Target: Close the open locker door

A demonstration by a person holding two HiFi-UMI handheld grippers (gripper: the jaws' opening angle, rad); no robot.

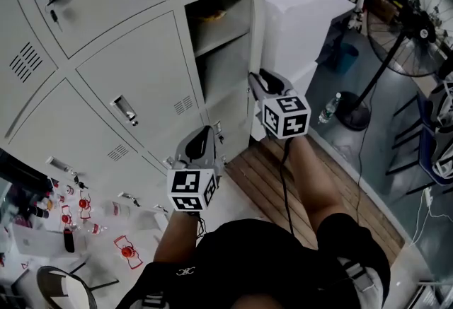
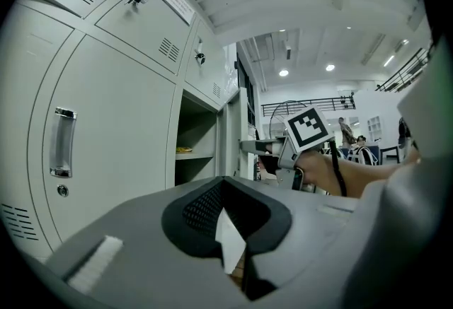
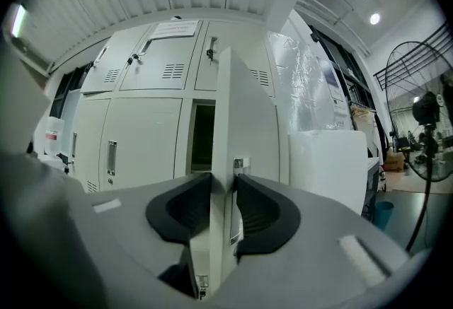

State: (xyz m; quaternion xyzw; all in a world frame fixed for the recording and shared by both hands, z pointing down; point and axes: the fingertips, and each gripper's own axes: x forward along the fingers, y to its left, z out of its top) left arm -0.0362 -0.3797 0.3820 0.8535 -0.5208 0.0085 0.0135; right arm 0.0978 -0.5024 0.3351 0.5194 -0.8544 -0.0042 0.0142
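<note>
The open locker (image 1: 218, 39) is in the middle row of a grey bank, with a shelf inside it. Its door (image 1: 253, 32) stands out towards me, edge on. My right gripper (image 1: 256, 78) is at that edge. In the right gripper view the door (image 3: 248, 117) runs between the two jaws of my right gripper (image 3: 224, 184), close to both pads, with the latch beside the right one; I read the jaws as open. My left gripper (image 1: 202, 133) hangs lower left, before a closed door, shut and holding nothing. From the left gripper (image 2: 223, 187) view I see the right gripper (image 2: 251, 148) at the door.
A white box (image 1: 304, 14) stands right of the lockers, close behind the open door. A standing fan (image 1: 410, 21) and a water bottle (image 1: 329, 108) are further right. Wooden slats (image 1: 276, 170) lie under my arms. Small red-and-white items (image 1: 85, 210) litter the lower left.
</note>
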